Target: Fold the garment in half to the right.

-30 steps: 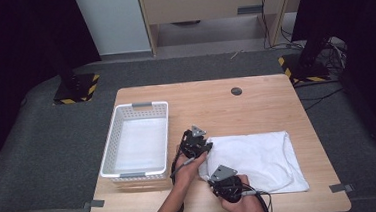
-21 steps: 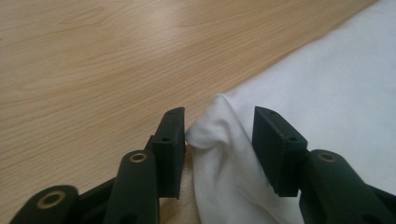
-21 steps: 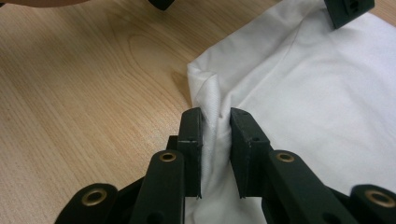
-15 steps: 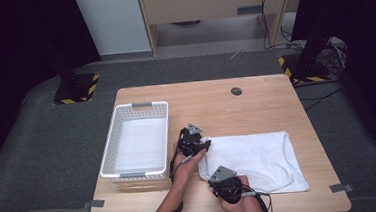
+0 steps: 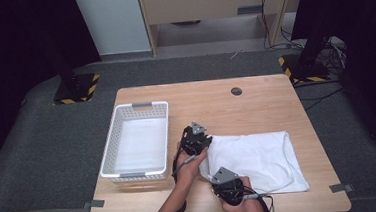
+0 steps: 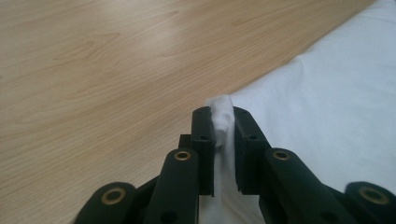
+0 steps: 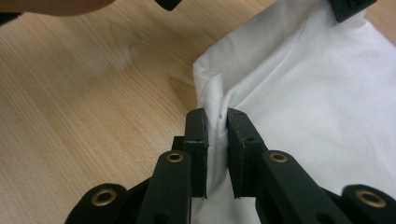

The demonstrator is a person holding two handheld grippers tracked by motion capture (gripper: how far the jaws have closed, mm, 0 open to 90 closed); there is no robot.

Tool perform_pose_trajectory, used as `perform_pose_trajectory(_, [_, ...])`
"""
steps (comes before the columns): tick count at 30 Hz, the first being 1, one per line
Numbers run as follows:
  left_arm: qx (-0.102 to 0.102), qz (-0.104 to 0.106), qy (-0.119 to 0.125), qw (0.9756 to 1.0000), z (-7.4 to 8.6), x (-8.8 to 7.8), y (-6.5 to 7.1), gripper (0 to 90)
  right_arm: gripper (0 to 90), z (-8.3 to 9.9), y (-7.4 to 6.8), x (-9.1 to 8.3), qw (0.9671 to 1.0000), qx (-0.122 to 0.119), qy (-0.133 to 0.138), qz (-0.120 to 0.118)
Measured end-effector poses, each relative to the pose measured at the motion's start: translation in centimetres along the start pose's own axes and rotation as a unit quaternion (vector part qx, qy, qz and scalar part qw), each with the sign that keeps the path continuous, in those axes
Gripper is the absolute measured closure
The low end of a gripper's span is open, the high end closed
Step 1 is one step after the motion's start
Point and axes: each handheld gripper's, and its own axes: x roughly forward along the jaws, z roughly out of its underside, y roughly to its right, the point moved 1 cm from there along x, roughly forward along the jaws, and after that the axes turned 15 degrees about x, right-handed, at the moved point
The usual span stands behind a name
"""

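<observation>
A white cloth (image 5: 257, 157) lies folded flat on the right half of the wooden table (image 5: 256, 101). My left gripper (image 5: 202, 144) sits at its far left corner; its jaws have just been closing and now pinch a bunched bit of the cloth (image 6: 222, 112) between the pads. Nearer the table's front, my right gripper (image 5: 220, 180) is shut on the near left corner, where a hemmed fold of the cloth (image 7: 215, 100) stands up between its pads. A hand holds each gripper.
A white slatted basket (image 5: 110, 154) stands to the left of the grippers, nothing in it. A small dark round hole (image 5: 236, 91) marks the table's far side. Bare wood runs along the back and the front left.
The left gripper has shifted slightly at the cloth's far left corner. The right gripper and the cloth lie as before.
</observation>
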Motion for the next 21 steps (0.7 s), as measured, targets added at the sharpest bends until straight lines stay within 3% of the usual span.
perform_pose_trajectory(11, [-0.001,0.010,0.027,0.9996,-1.9,-2.0,0.3,80.5,80.1,-1.1,0.3,-3.2,0.9997,0.003,0.025,0.000])
perform_pose_trajectory(21, [-0.009,0.016,0.040,0.9990,-2.9,-3.4,0.1,80.4,80.1,-2.1,-0.4,-4.2,0.9995,0.000,0.031,-0.006])
